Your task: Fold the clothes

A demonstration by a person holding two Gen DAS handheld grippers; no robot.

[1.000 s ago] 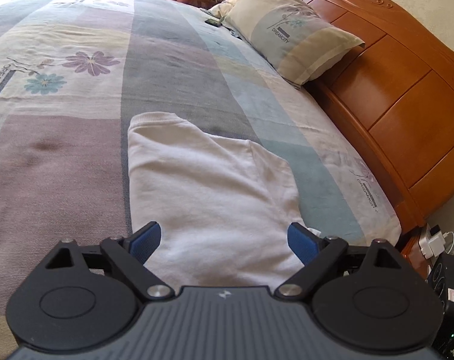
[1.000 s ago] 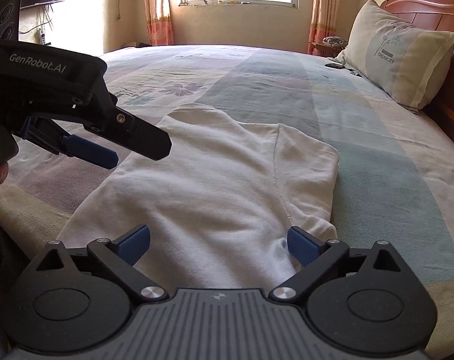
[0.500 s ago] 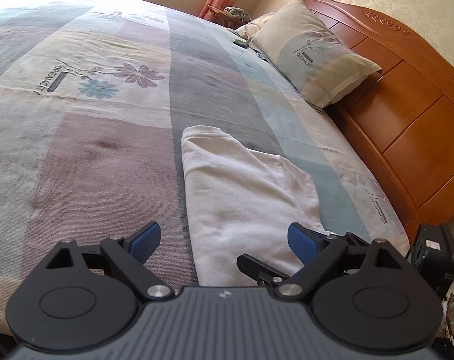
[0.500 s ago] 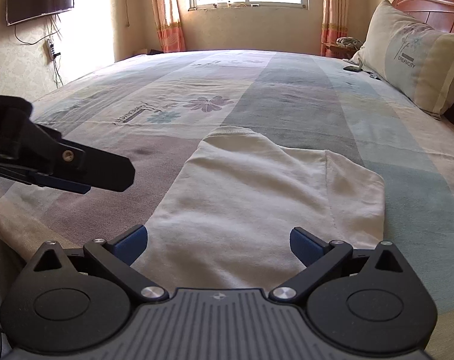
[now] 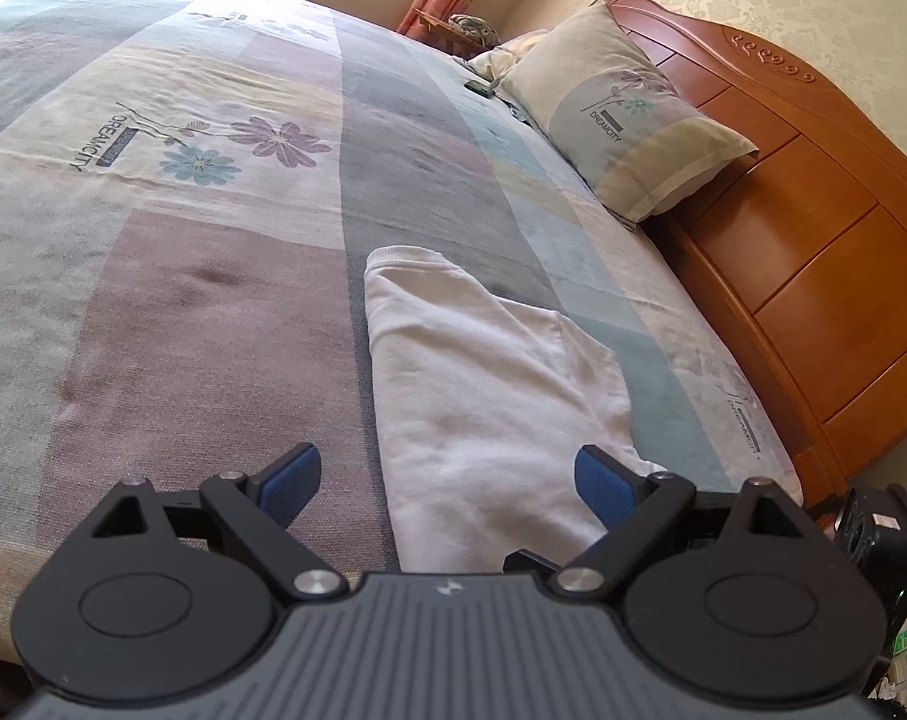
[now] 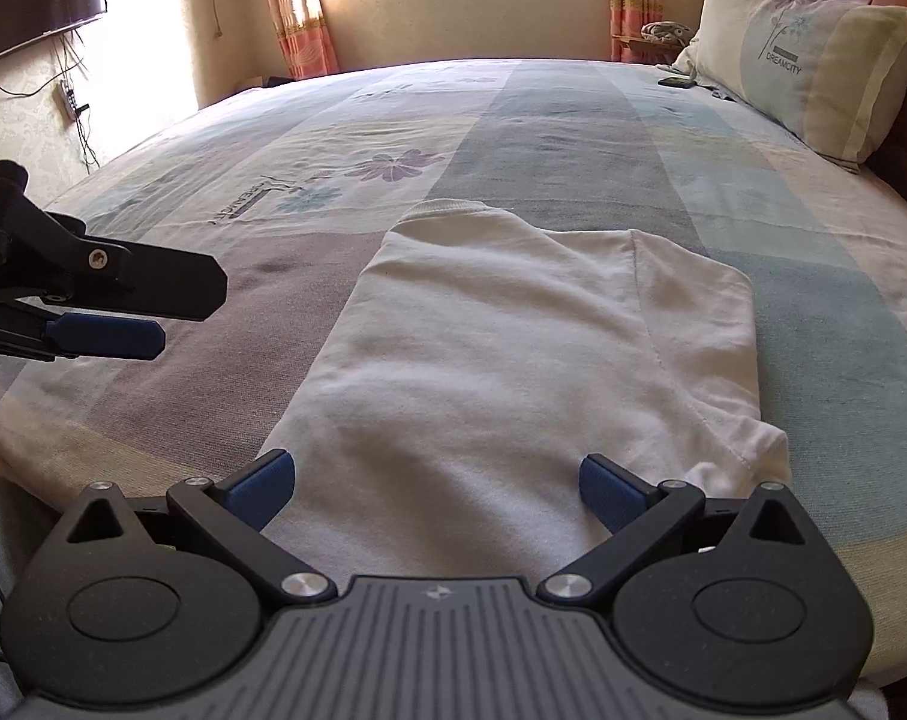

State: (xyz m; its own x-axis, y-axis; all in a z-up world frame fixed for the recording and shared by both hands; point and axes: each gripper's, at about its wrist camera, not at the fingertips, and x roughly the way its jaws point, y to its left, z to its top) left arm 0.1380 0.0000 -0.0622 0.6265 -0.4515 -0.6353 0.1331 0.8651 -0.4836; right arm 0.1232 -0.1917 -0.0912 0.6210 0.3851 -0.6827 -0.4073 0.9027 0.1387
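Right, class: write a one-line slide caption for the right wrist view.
Open right tongs hover over a half-folded white shirt on the bed, open left tongs alongside.

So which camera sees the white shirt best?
The right wrist view: the white shirt lies almost whole across the bed, neckband and folded sleeve visible. The left wrist view shows it from one side, narrower, with its near end hidden.

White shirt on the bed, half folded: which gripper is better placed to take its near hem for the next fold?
Probably the right gripper: its open jaws sit squarely over the white shirt. The left gripper, also open, is off toward the shirt's left edge, partly over the bedspread.
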